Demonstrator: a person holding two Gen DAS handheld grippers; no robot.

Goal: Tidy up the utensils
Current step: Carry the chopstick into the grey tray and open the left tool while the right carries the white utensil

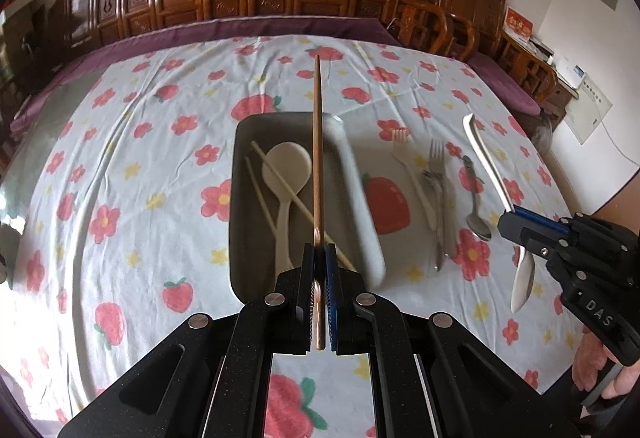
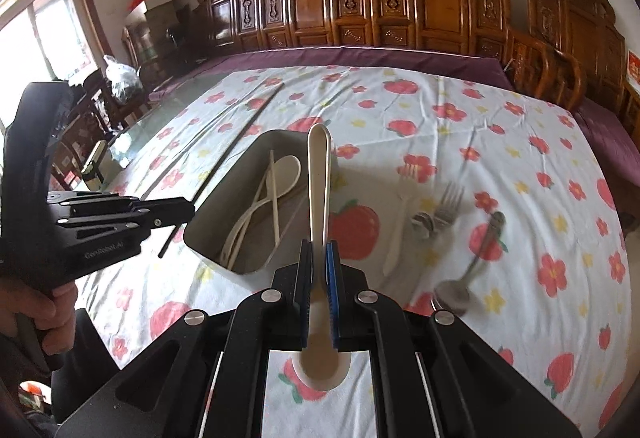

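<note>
a table point(image 1: 120, 165) under a strawberry-print cloth is seen, with a grey tray point(image 1: 240, 197) just beyond the left fingers point(image 1: 319, 258), holding a white spoon and pale chopsticks. a long copper-brown chopstick point(image 1: 317, 157) is clamped there, pointing away. a white plastic spoon point(image 2: 319, 189) is pinched by the right fingers point(image 2: 319, 258), bowl nearest the camera.

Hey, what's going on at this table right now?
A person is sorting utensils into a grey tray on a flowered tablecloth. The left tongs are shut on a brown chopstick, the right tongs on a white spoon, both above the table near the tray. A white ladle and pale chopsticks already lie in the tray. Forks and a metal spoon lie on the cloth.
</note>
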